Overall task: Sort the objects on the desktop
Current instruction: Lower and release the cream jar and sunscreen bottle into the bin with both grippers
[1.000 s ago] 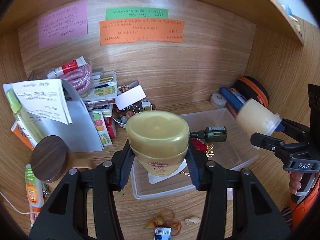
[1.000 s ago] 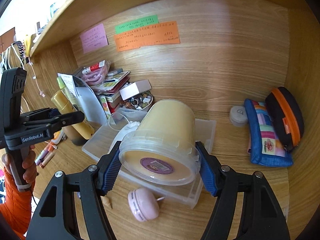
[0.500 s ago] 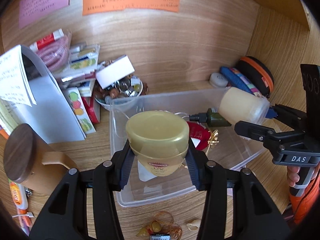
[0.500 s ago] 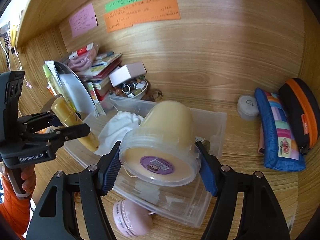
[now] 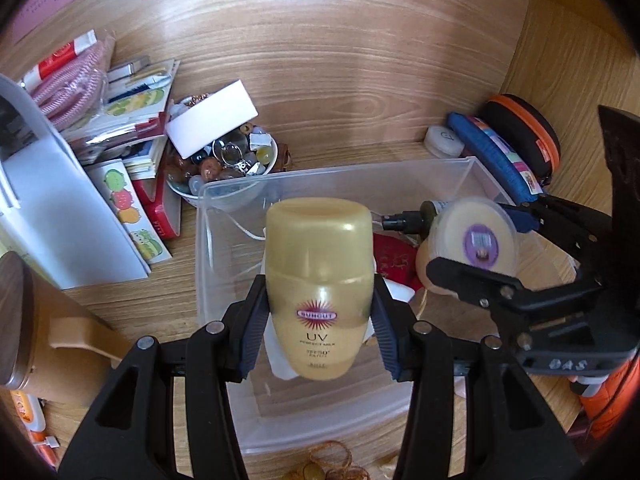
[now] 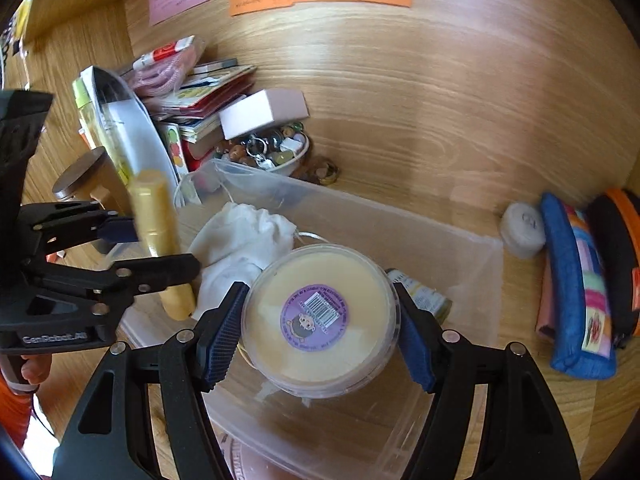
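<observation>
My left gripper (image 5: 318, 340) is shut on a gold sunscreen bottle (image 5: 318, 280), cap away from the camera, held over the clear plastic bin (image 5: 224, 216). It also shows in the right wrist view (image 6: 158, 236). My right gripper (image 6: 320, 344) is shut on a round cream tub (image 6: 320, 312) with a purple barcode label, held over the bin's (image 6: 476, 240) right part. The tub also shows in the left wrist view (image 5: 470, 244). Inside the bin lie a white cloth pouch (image 6: 244, 240), a red item (image 5: 394, 256) and a small dark green bottle (image 5: 416, 220).
A bowl of beads and trinkets (image 5: 228, 160) with a white box (image 5: 212, 120) on it stands behind the bin. Books and packets (image 5: 120, 120) pile at the left. A wooden stand (image 5: 24, 312) is at the near left. Blue and black-orange pouches (image 6: 576, 280) and a white disc (image 6: 522, 228) lie at the right.
Both grippers have moved forward and tipped down over the bin with their loads. The tub now points bottom-up toward the camera, lower in the bin.
</observation>
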A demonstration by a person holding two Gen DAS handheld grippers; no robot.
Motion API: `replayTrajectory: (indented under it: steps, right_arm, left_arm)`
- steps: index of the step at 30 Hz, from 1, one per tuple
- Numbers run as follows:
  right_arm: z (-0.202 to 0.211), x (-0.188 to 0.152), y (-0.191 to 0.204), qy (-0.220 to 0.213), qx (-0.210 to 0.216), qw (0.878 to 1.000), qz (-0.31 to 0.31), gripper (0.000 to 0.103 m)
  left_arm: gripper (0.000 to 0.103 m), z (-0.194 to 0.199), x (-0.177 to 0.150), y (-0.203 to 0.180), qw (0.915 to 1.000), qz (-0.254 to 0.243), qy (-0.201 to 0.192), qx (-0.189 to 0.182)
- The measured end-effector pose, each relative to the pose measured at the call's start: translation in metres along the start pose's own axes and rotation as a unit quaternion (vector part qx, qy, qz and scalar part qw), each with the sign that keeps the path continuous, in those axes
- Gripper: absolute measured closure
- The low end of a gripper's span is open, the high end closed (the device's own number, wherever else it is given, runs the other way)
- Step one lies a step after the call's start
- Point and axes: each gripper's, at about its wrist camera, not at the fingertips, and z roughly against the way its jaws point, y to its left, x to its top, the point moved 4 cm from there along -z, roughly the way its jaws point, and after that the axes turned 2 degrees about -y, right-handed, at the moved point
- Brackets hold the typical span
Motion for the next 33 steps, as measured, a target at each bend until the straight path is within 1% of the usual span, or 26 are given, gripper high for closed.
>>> replayTrajectory:
  steps: [2, 4, 10, 14, 17, 22, 27, 31, 33]
  right_arm:
    - [0.0, 0.001, 0.001, 0.0, 0.004, 1.0, 0.003, 0.04]
    - [0.0, 0.003, 0.002, -0.003, 0.001, 1.0, 0.008, 0.047]
    - [-0.004, 0.005, 0.003, 0.006, 0.006, 1.0, 0.017, 0.047]
    - [-0.008, 0.002, 0.0, 0.013, 0.019, 1.0, 0.005, 0.047]
    - [-0.009, 0.001, -0.002, 0.015, 0.018, 1.0, 0.004, 0.047]
    - [-0.004, 0.003, -0.003, 0.011, 0.013, 1.0, 0.009, 0.047]
    - [0.011, 0.005, -0.001, 0.002, 0.009, 1.0, 0.013, 0.046]
    - [0.029, 0.007, -0.001, -0.01, 0.003, 1.0, 0.008, 0.038]
    - [0.037, 0.007, 0.0, -0.015, -0.001, 1.0, 0.008, 0.037]
  left_arm:
    - [0.055, -0.005, 0.003, 0.001, 1.0, 0.0, 0.004, 0.001]
    - [0.055, -0.009, 0.005, 0.001, 1.0, -0.002, 0.006, 0.004]
    - [0.055, -0.021, 0.008, 0.002, 0.9998, -0.001, 0.017, 0.009]
    - [0.055, -0.029, 0.007, 0.002, 0.9996, -0.001, 0.024, 0.017]
    - [0.055, -0.028, 0.007, 0.002, 0.9995, -0.002, 0.023, 0.021]
    - [0.055, -0.017, 0.009, 0.0, 0.9986, -0.019, 0.002, 0.049]
    - [0.055, -0.003, 0.011, -0.006, 0.9981, -0.026, -0.014, 0.055]
    - [0.053, 0.012, 0.011, -0.007, 0.9977, -0.024, -0.025, 0.058]
    - [0.049, 0.02, 0.011, -0.008, 0.9974, -0.022, -0.033, 0.06]
